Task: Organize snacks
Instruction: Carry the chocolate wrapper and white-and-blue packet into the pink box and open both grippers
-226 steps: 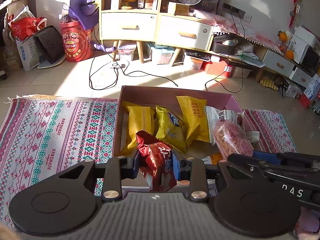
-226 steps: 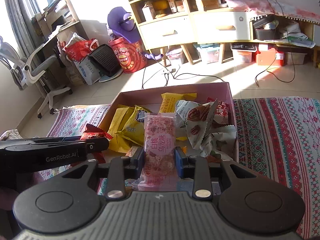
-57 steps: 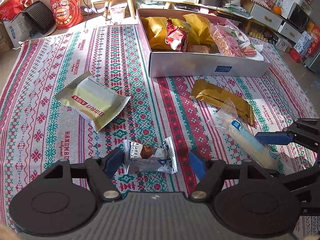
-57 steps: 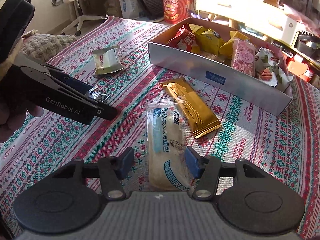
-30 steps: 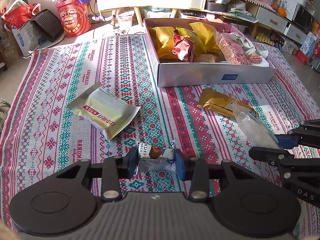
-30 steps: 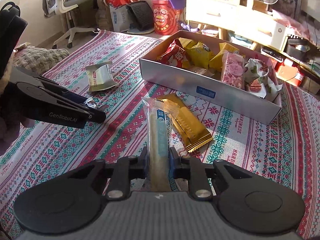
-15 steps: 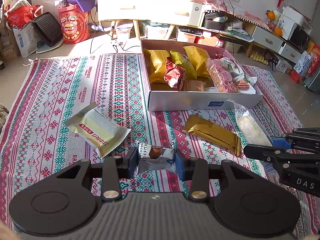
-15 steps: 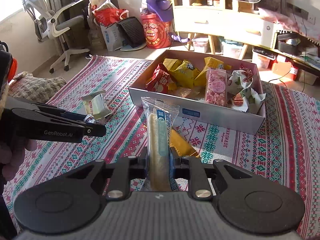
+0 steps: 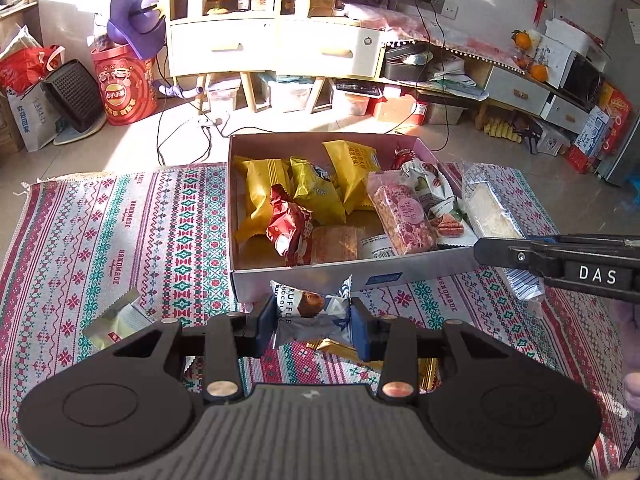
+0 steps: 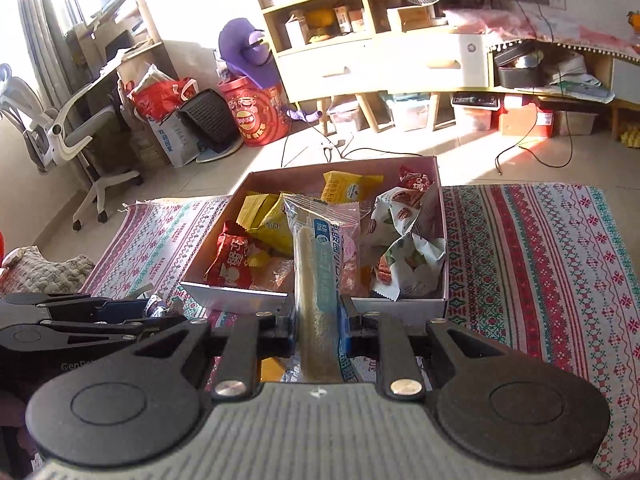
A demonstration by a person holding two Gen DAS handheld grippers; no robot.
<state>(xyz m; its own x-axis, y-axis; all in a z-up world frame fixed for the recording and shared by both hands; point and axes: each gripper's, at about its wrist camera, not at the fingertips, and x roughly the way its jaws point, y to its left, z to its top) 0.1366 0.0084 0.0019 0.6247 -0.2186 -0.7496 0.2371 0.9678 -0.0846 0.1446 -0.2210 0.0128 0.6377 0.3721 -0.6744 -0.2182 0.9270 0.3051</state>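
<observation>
While left gripper pinches the truffle pkt just short of the box front wall, lift it clear over the rim before letting go. Right-wrist view: right gripper clamped tight on the long cake pkt, tip already over the box; drop it flat w/ the other snacks.

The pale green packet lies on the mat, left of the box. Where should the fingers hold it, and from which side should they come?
Only one corner of the pale green packet shows past the left gripper, so this is a cautious guess. It lies flat on the mat, and its crimped end lifts slightly. Come from above and close the fingers across its narrow width, near the middle.
</observation>
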